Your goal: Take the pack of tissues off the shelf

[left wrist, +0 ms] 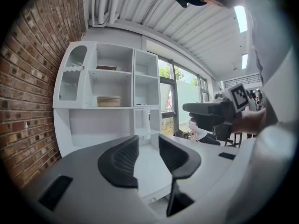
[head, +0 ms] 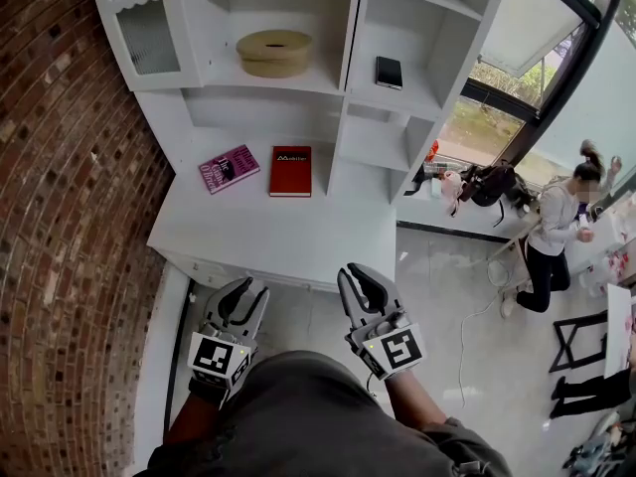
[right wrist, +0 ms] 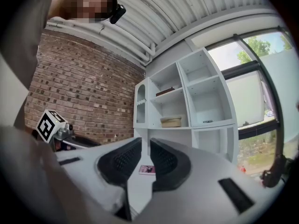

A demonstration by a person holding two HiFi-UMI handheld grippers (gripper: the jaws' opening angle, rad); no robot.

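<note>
A white shelf unit stands ahead of me. In one compartment sits a tan oval lidded box, also in the left gripper view and the right gripper view. A small flat black pack lies in the compartment to its right. I cannot tell which of them holds the tissues. My left gripper hangs low in front of the unit's counter, jaws slightly open and empty. My right gripper hangs beside it, shut on nothing. Both are far from the shelves.
A pink book and a red book lie on the counter. A brick wall runs along the left. To the right are a window sill with a dark bag, a crouching person and a black stool.
</note>
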